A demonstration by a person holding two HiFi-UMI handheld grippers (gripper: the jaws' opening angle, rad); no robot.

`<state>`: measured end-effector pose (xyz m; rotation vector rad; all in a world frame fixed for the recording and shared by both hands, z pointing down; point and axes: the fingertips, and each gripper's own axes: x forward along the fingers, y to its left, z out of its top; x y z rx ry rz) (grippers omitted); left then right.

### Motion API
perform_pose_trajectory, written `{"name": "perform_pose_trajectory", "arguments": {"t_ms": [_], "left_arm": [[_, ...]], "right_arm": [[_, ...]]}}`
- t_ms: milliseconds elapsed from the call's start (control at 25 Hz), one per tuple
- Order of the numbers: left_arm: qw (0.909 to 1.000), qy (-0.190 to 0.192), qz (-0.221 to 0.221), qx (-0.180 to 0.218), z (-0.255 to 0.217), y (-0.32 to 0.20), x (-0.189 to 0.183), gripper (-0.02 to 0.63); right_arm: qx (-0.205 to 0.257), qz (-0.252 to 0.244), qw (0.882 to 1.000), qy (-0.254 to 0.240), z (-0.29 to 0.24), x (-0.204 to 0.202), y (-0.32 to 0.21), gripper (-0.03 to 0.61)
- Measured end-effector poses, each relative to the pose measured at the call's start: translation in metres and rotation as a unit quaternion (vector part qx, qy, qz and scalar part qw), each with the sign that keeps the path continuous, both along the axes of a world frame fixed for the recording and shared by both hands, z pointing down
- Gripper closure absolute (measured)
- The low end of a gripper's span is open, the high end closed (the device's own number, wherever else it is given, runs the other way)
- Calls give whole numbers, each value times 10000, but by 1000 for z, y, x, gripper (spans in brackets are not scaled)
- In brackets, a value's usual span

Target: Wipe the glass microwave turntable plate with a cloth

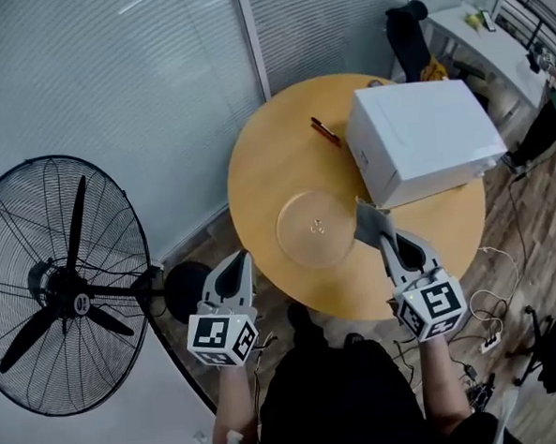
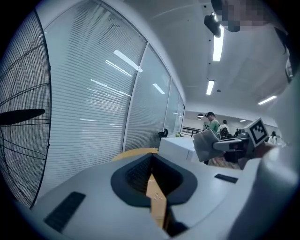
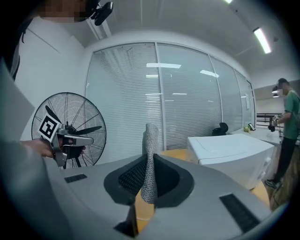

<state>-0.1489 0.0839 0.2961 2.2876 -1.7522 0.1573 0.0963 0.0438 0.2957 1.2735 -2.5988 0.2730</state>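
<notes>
The clear glass turntable plate [image 1: 316,228] lies flat on the round wooden table [image 1: 265,170], just left of the white microwave [image 1: 425,140]. My right gripper [image 1: 384,241] is shut on a grey cloth [image 1: 370,222], which hangs over the plate's right rim. In the right gripper view the cloth [image 3: 151,154] stands upright between the jaws of my right gripper [image 3: 149,180]. My left gripper [image 1: 239,266] is held off the table's near left edge, shut with nothing in it. In its own view, my left gripper [image 2: 152,176] shows only a thin strip of table between the pads.
A red pen [image 1: 326,131] lies on the table behind the plate. A large black floor fan [image 1: 61,286] stands to the left, glass partitions with blinds behind it. Cables and a power strip [image 1: 490,339] lie on the floor at right. A person [image 3: 283,131] stands far right.
</notes>
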Motion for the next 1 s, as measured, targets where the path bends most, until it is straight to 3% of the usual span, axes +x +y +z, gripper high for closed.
{"name": "perform_pose_trajectory", "arguments": {"t_ms": [400, 1000], "left_arm": [[9972, 208, 423, -581, 57, -39, -29, 620], [9811, 379, 596, -1800, 165, -50, -5, 602]], "right_arm": [[-307, 294, 9984, 384, 37, -39, -16, 541], [-870, 141, 9938, 671, 107, -47, -38, 541]]}}
